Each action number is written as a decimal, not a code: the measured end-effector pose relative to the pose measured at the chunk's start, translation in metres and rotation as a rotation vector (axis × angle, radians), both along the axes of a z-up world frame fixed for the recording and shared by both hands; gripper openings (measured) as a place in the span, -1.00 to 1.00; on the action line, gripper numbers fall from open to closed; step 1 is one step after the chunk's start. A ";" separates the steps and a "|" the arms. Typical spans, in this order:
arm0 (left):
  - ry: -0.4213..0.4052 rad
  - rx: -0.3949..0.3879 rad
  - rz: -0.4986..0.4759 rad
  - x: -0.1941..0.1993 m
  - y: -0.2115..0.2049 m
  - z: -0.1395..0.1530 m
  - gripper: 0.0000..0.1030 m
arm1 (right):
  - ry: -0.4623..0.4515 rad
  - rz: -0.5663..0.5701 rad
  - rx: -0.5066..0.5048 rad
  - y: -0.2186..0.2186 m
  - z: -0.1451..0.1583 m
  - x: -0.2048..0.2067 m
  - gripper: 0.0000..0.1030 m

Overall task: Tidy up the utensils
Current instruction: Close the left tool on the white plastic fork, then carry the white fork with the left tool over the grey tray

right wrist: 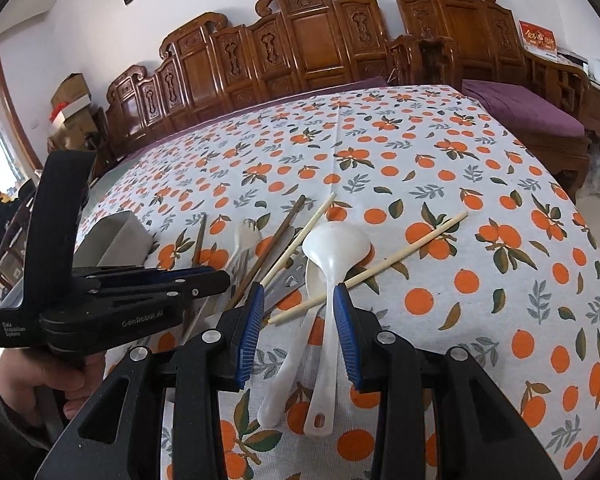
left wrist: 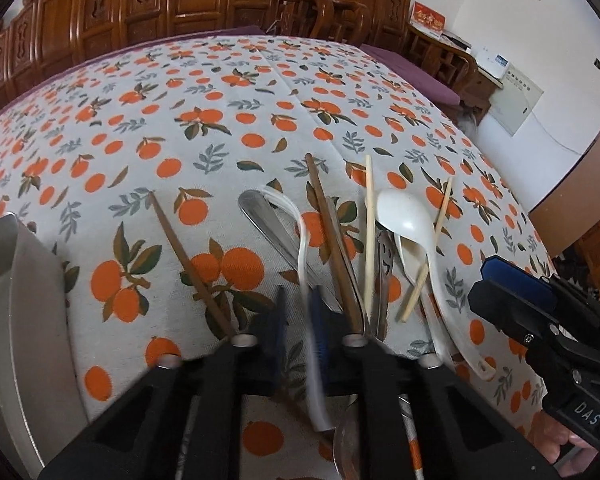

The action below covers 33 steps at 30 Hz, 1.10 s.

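Note:
On the orange-print tablecloth (left wrist: 148,128) lies a pile of utensils. My left gripper (left wrist: 298,320) is shut on the handle of a white plastic fork (left wrist: 300,232), whose tines show in the right wrist view (right wrist: 247,230). Beside it lie two brown chopsticks (left wrist: 188,264), pale chopsticks (left wrist: 368,232), a metal spoon (left wrist: 260,216) and a white ladle (left wrist: 404,216). My right gripper (right wrist: 300,320) stands open over the handles of the white ladle (right wrist: 336,244) and a second white spoon (right wrist: 284,372). The pads touch neither.
A metal tray (left wrist: 20,300) stands at the left of the pile, seen also in the right wrist view (right wrist: 116,236). Carved wooden benches (right wrist: 300,48) with a purple cushion (right wrist: 532,112) stand behind the table. A hand (right wrist: 40,372) holds the left gripper.

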State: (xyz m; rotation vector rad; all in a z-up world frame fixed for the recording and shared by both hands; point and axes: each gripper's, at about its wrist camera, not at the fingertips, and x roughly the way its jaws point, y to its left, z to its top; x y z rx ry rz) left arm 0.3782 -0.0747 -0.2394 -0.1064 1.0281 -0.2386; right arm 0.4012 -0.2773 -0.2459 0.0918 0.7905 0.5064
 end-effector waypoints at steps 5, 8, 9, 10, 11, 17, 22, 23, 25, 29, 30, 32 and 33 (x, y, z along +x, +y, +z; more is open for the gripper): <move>-0.001 -0.007 0.002 -0.005 0.002 0.002 -0.95 | 0.012 0.013 0.006 0.003 0.000 0.002 -0.25; -0.032 -0.017 -0.001 -0.014 0.005 0.014 -0.95 | 0.017 0.024 0.013 0.007 0.001 0.003 -0.25; -0.046 -0.022 -0.002 -0.018 0.006 0.020 -0.95 | 0.018 0.029 0.017 0.008 0.002 0.004 -0.25; -0.060 -0.028 0.000 -0.023 0.009 0.026 -0.95 | 0.019 0.034 0.023 0.011 0.003 0.004 -0.26; -0.073 -0.034 -0.001 -0.028 0.012 0.032 -0.95 | 0.019 0.044 0.028 0.013 0.003 0.004 -0.26; -0.103 -0.055 -0.008 -0.054 0.027 0.053 -0.95 | 0.028 0.082 0.014 0.034 0.000 0.007 -0.32; -0.128 -0.066 -0.017 -0.075 0.038 0.061 -0.95 | 0.018 0.119 -0.018 0.050 0.003 -0.001 -0.32; -0.133 -0.069 -0.019 -0.078 0.040 0.063 -0.95 | 0.010 0.134 -0.025 0.053 0.005 -0.005 -0.32; -0.146 -0.069 -0.022 -0.082 0.042 0.065 -0.95 | -0.002 0.165 -0.047 0.058 0.007 -0.014 -0.32; -0.153 -0.087 -0.022 -0.088 0.047 0.069 -0.95 | 0.001 0.202 -0.100 0.071 0.002 -0.022 -0.32; -0.158 -0.086 -0.022 -0.089 0.048 0.070 -0.95 | 0.002 0.206 -0.116 0.074 0.000 -0.022 -0.32; -0.169 -0.082 -0.021 -0.091 0.049 0.073 -0.95 | 0.007 0.208 -0.155 0.079 -0.005 -0.022 -0.32; -0.173 -0.081 -0.020 -0.091 0.050 0.074 -0.95 | 0.011 0.207 -0.170 0.081 -0.007 -0.023 -0.32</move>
